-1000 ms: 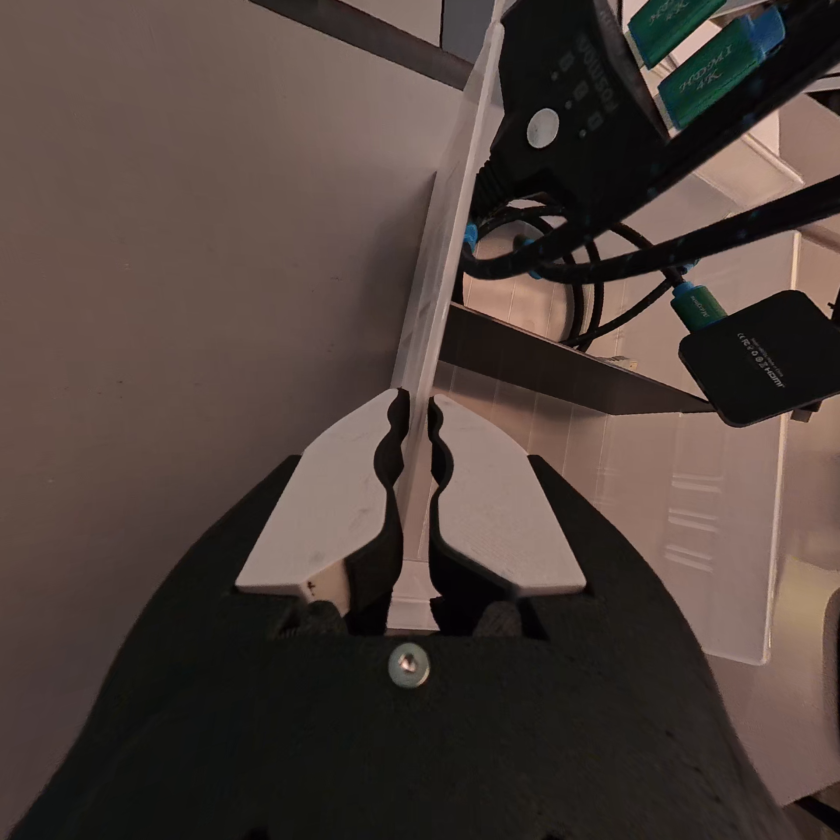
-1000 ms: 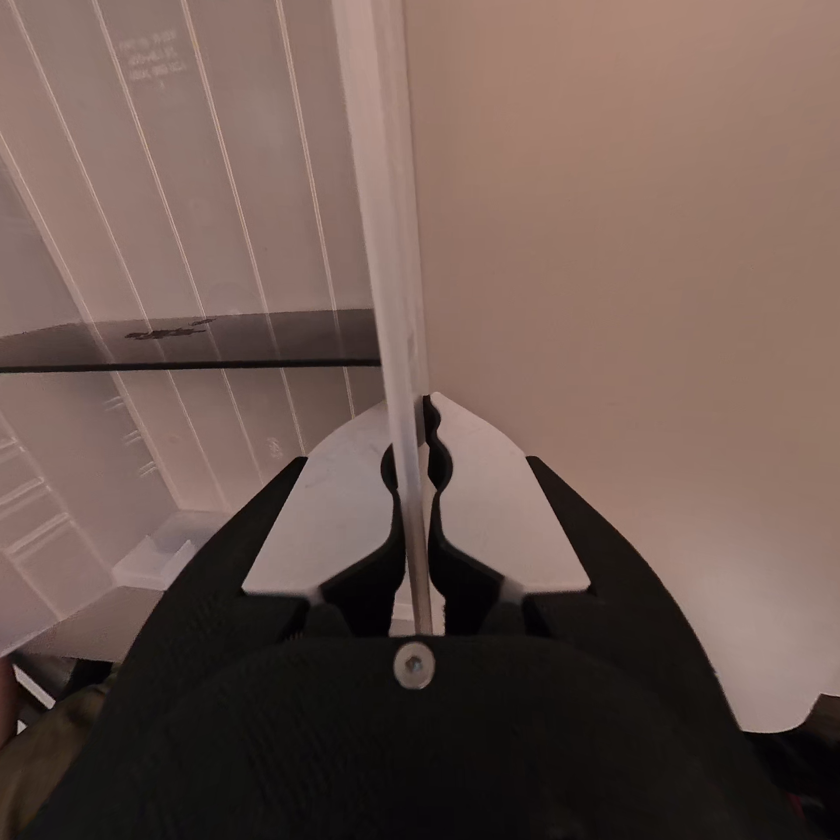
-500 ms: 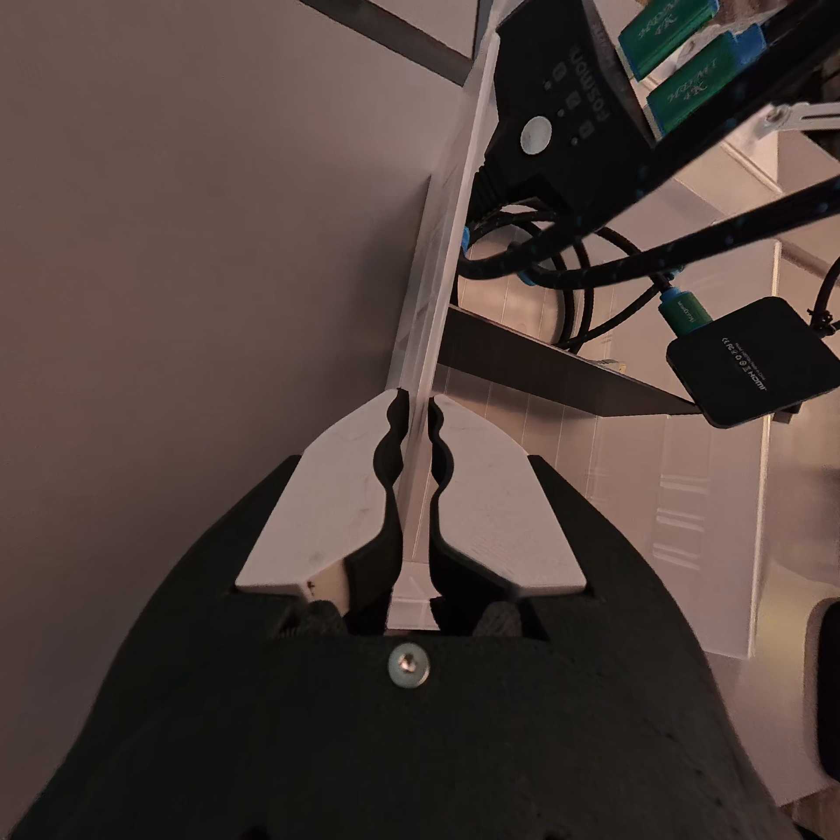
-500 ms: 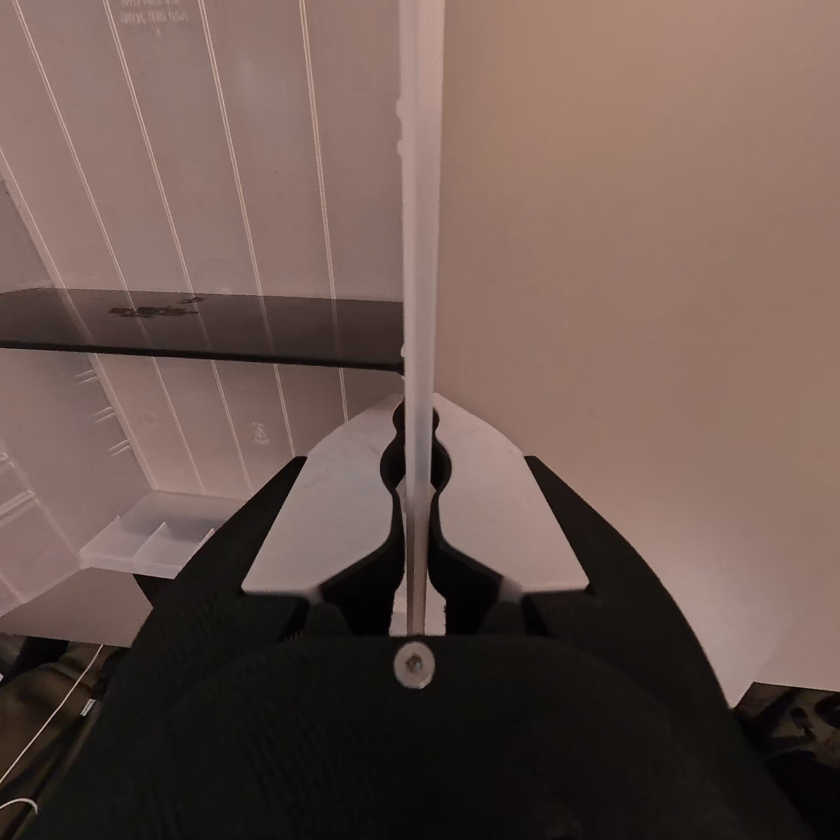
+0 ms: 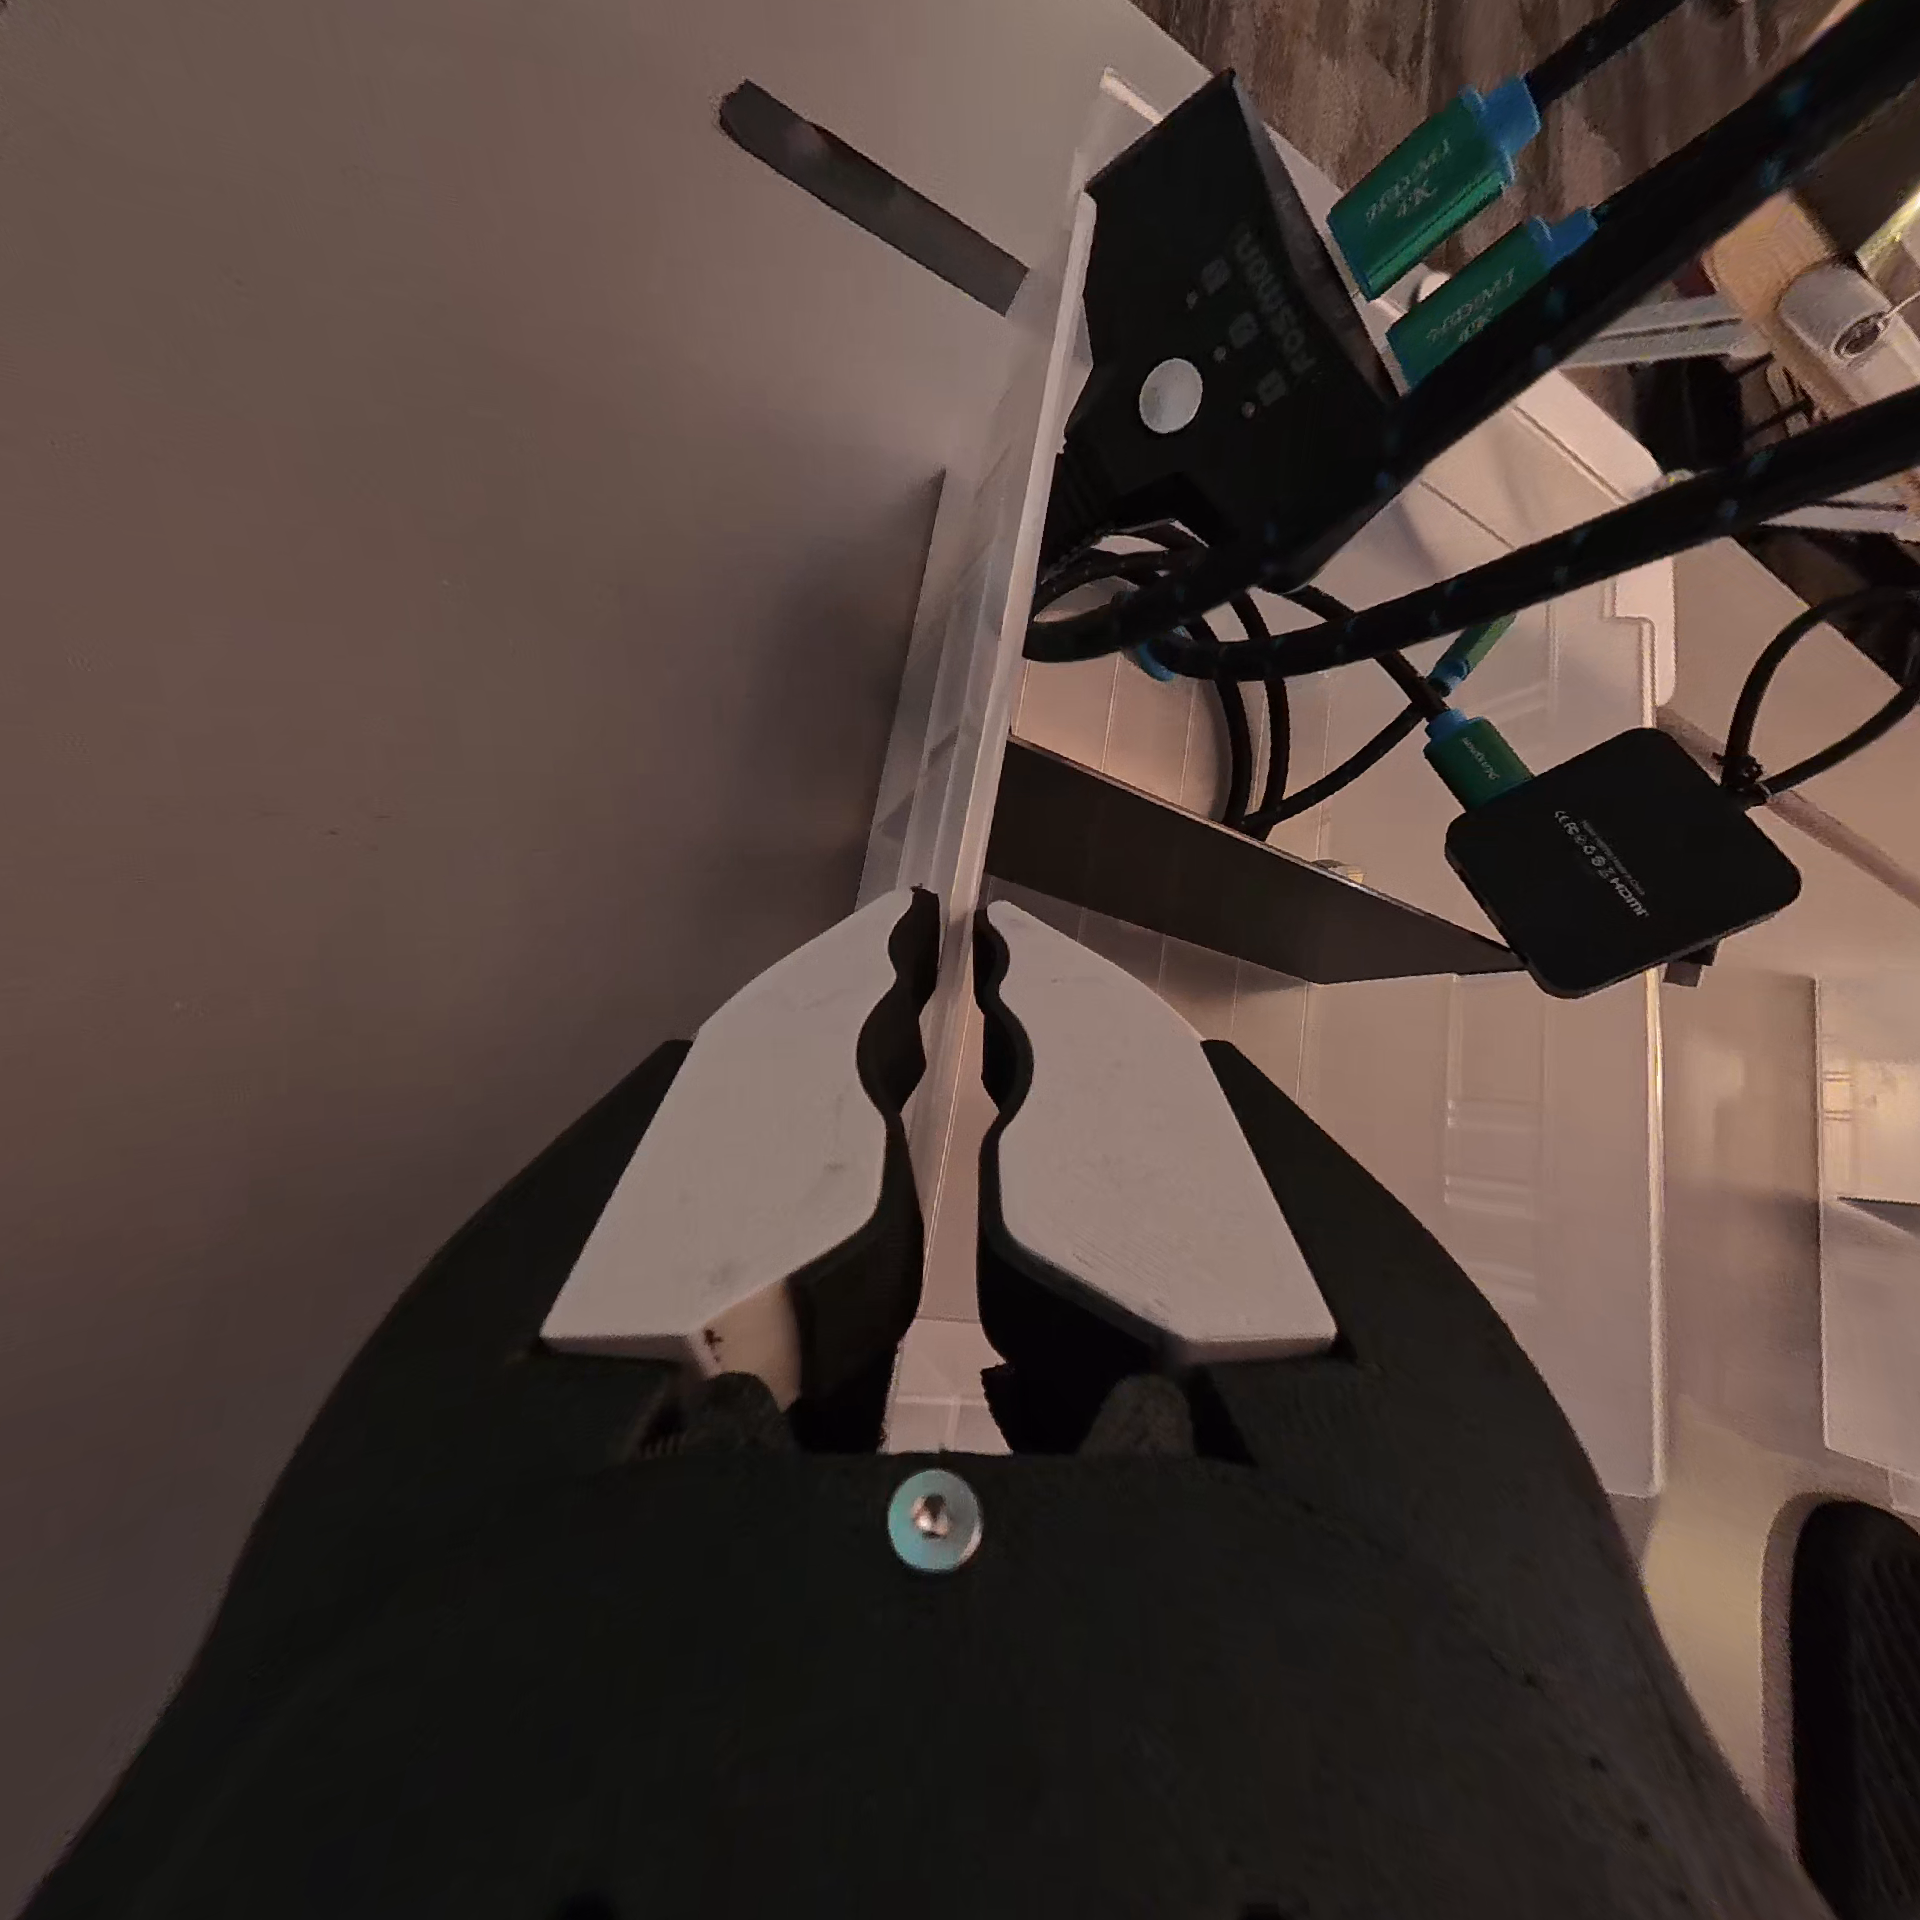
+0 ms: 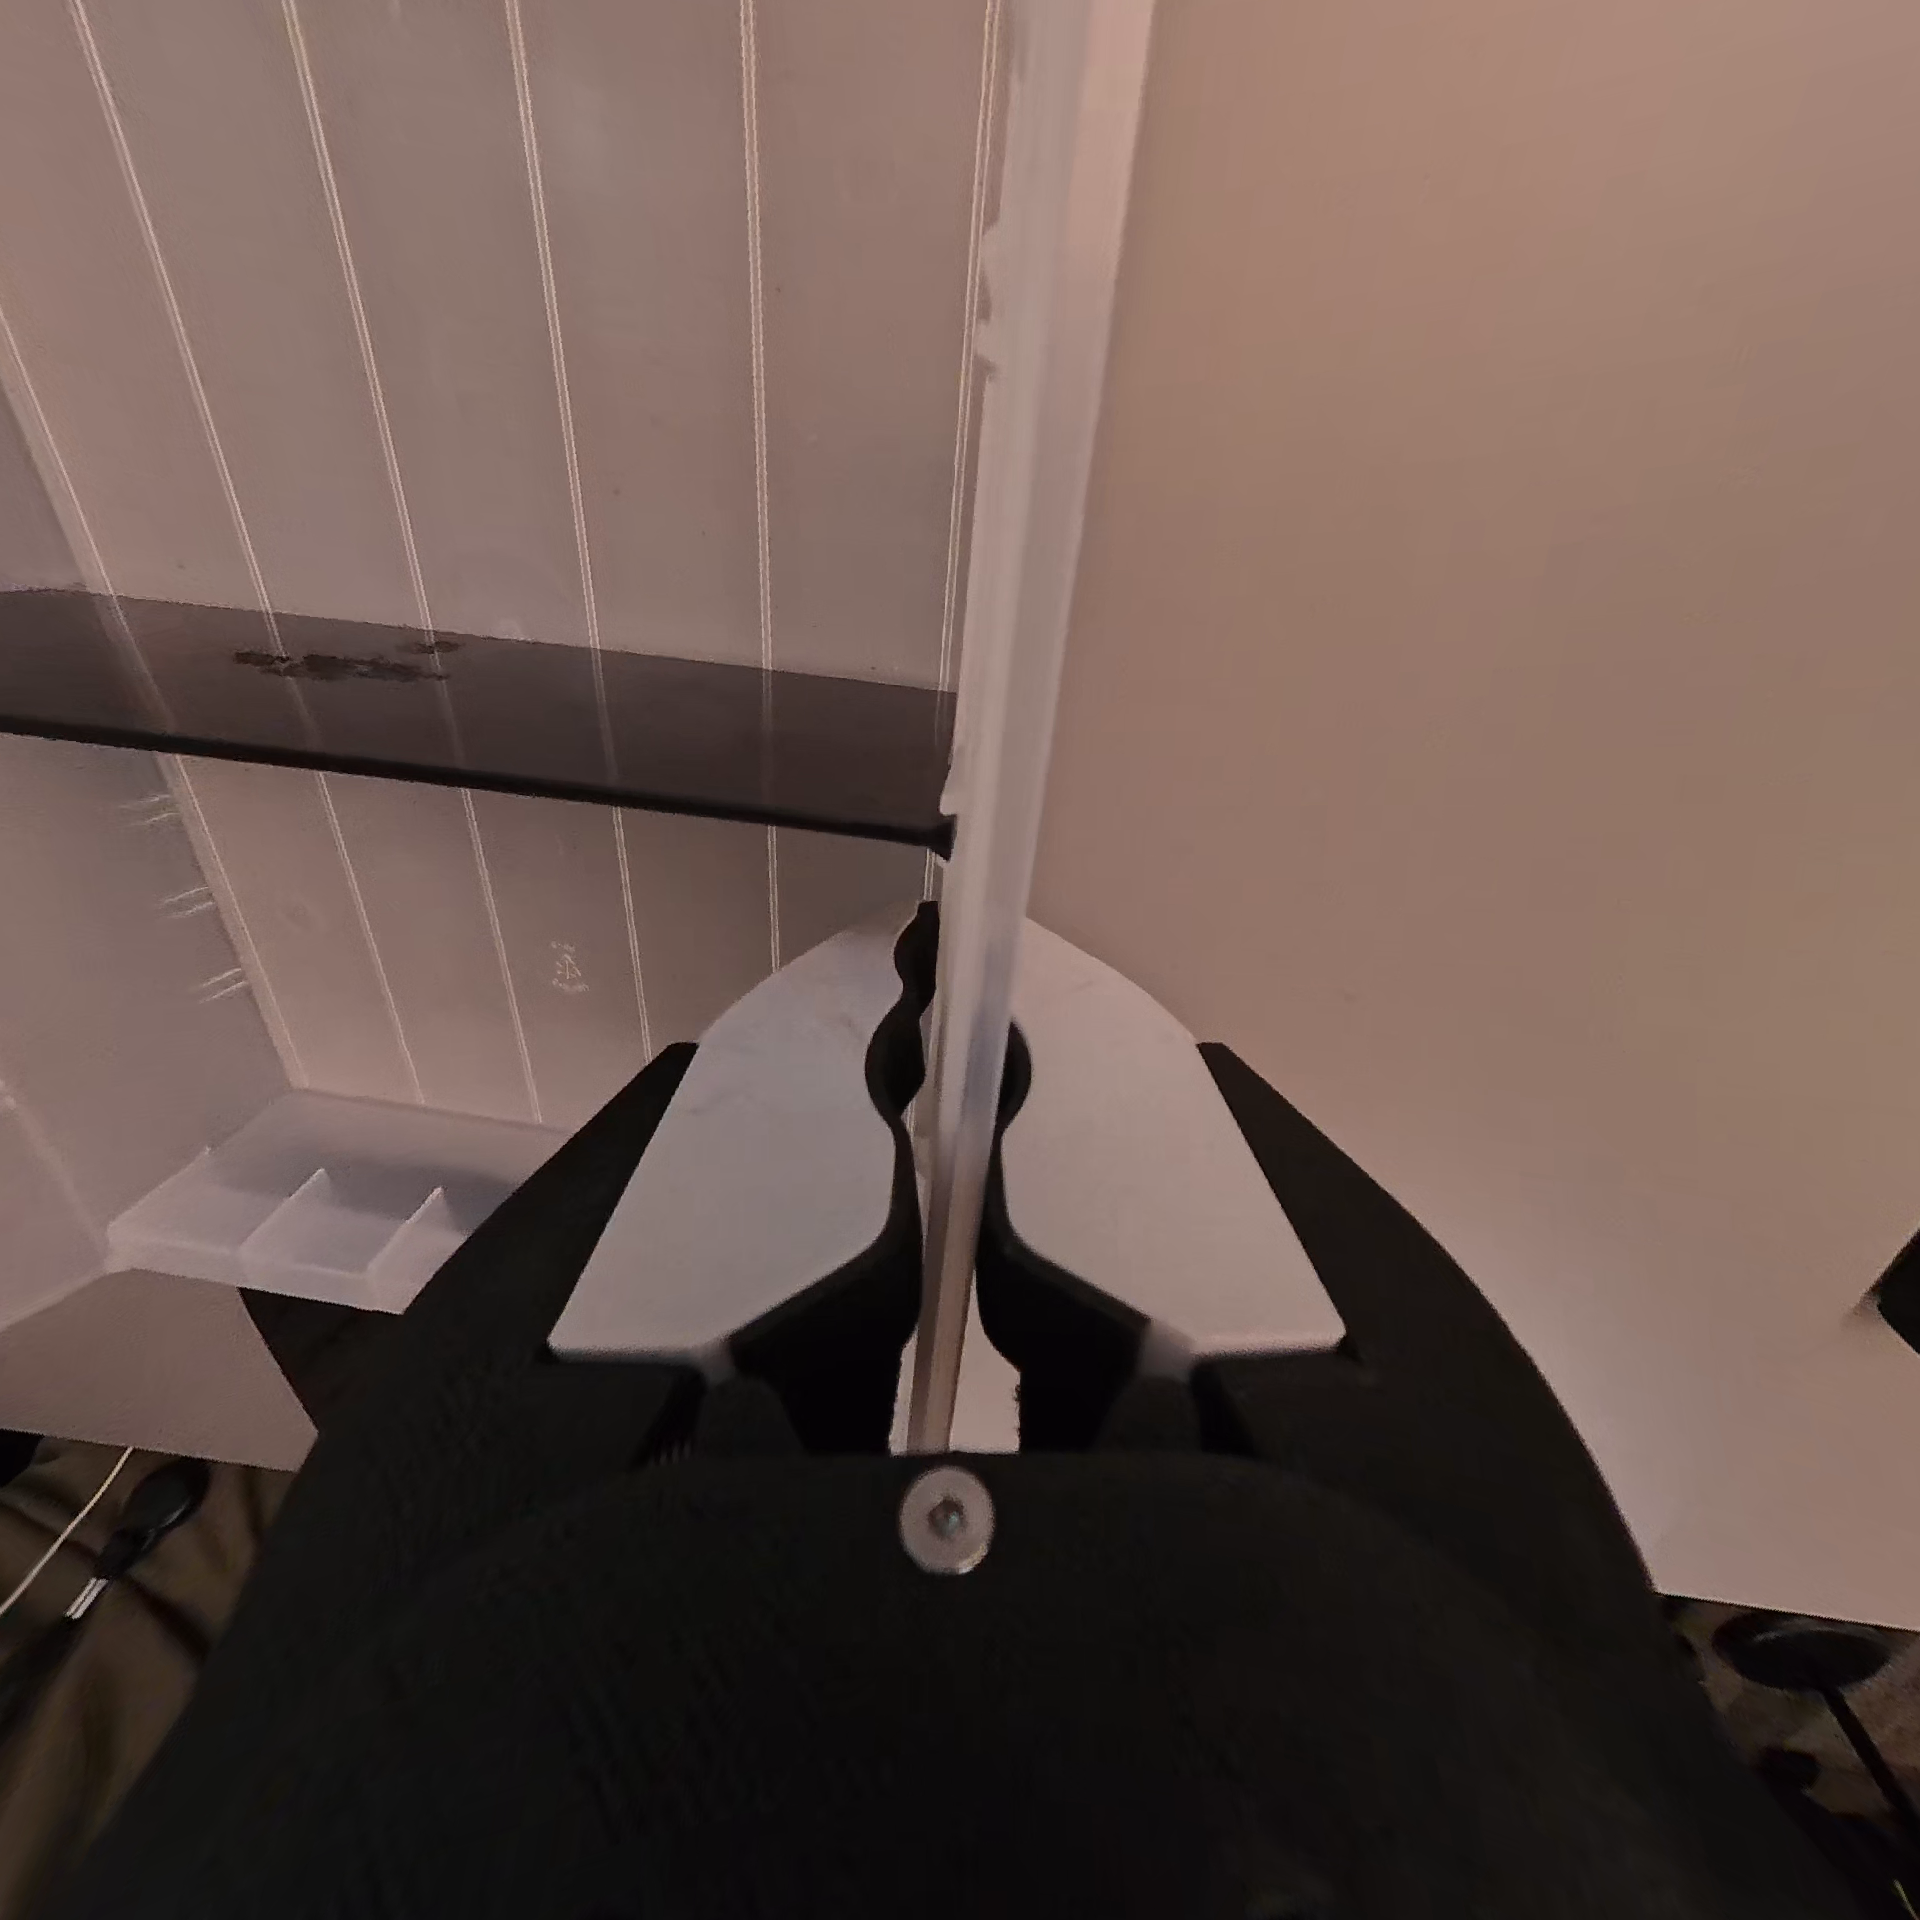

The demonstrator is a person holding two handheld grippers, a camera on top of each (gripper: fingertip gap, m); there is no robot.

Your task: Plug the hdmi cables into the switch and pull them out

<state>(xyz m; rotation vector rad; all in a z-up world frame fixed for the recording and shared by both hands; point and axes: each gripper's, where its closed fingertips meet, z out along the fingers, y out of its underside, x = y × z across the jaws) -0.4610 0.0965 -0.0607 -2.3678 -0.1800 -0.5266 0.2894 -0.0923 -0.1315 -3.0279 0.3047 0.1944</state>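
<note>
**Both grippers clamped on the rim of the clear bin; switch and cables inside**

The left gripper pointed forward along the edge of a clear plastic bin, its white fingers pressed against either face of the thin wall. The jaws were clenched on that rim, which ran straight up between them and away from the camera. The right gripper stood in the same pose on another rim section of the bin, jaws likewise grasping the wall, which rose nearly vertical in its view. A dark strip showed through the ribbed, translucent bin.

The black HDMI switch lay inside the bin just beside the gripped wall, well ahead of the left fingertips. Its long axis ran roughly parallel to the rim, with the round white button facing the camera. Two green HDMI plugs were seated in its right side, pointing up and to the right. Their braided black cables crossed diagonally toward the upper right. A second small black box hung lower right with a green plug inserted at its upper left corner.
</note>
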